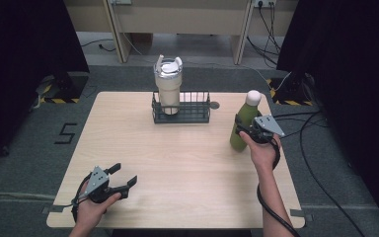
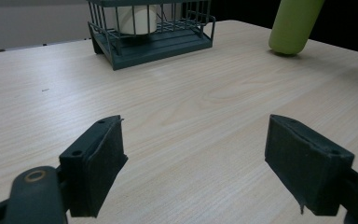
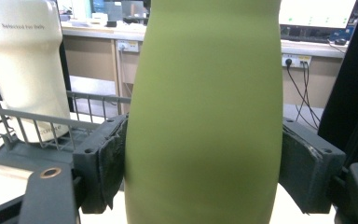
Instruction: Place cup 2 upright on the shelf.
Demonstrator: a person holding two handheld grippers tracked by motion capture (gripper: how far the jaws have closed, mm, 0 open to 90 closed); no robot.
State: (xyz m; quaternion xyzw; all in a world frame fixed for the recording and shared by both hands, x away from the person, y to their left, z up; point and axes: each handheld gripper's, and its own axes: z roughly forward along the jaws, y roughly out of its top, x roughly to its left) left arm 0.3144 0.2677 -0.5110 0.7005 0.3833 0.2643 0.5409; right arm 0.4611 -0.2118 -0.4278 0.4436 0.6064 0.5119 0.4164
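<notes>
The green bottle [image 1: 243, 126] is tall and smooth, so it could slip or tip against the wire basket [image 1: 181, 106] if lifted carelessly. It stands on the table [image 1: 177, 163] between the right claw's [image 1: 247, 129] pads, pinched at mid-body. The left claw [image 1: 124, 178] rests spread, holding nothing.

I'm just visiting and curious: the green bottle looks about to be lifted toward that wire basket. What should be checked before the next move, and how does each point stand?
1. Right hand-held gripper clamped on the green bottle: ok, pads press both sides.
2. Grip height: ok, around the bottle's body.
3. Free space in the wire basket: ok, the side beside the cream tumbler is empty.
4. Path across the table to the basket: ok, nothing between.
5. Left hand-held gripper out of the way: ok, open, near the table's front edge.
6. Bottle cap tight: cannot tell.
</notes>
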